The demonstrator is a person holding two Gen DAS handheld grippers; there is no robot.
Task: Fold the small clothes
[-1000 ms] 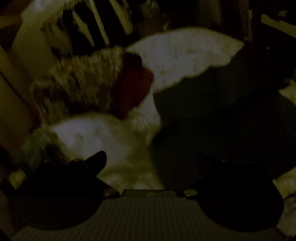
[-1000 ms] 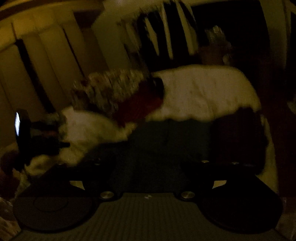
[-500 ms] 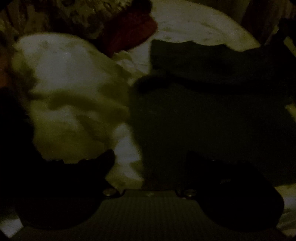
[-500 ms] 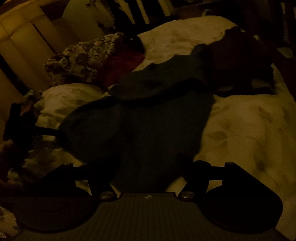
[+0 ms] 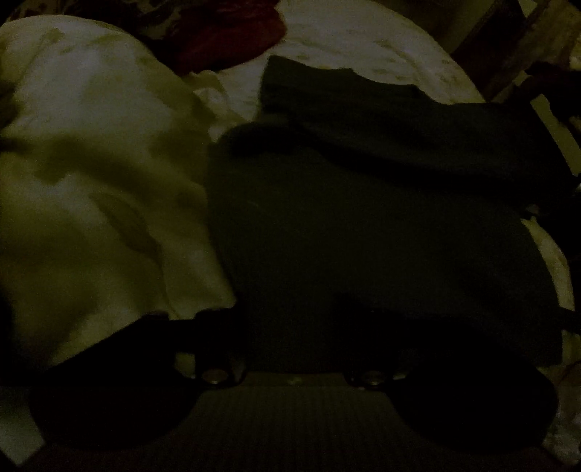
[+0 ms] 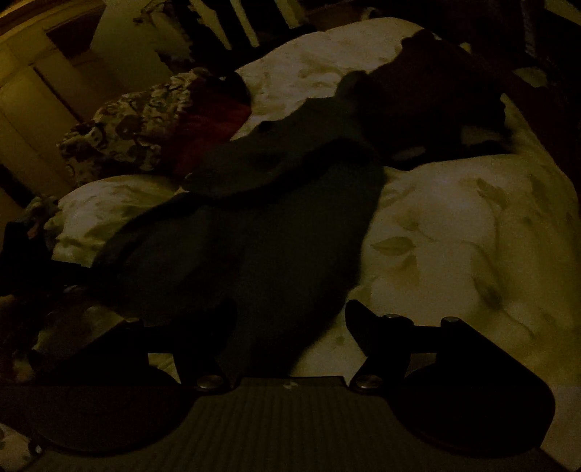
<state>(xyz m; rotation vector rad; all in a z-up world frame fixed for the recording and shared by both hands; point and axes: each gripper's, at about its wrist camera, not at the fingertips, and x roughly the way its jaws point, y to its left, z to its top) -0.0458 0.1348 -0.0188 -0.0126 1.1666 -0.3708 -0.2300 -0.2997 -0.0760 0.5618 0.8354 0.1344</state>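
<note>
A dark green garment [image 5: 363,236] lies spread on a pale leaf-print bed cover [image 5: 90,163], with a folded-over part at its far end. It also shows in the right wrist view [image 6: 261,239], running from near to far. My left gripper [image 5: 294,326] hangs low over its near edge, fingers apart, nothing between them that I can make out in the dim light. My right gripper [image 6: 290,319] is open over the garment's near right edge, empty. A dark maroon cloth [image 6: 432,98] lies at the garment's far end.
A red cloth [image 5: 225,36] and a flowered pillow [image 6: 127,127] lie at the far left of the bed. The bed cover [image 6: 472,236] stretches to the right. A slatted headboard [image 6: 232,21] and a wooden wardrobe [image 6: 32,98] stand behind.
Both cameras tilted down from the headboard toward the bed and moved closer to the dark green garment. The garment now lies flat where earlier it hung in front of the views.
</note>
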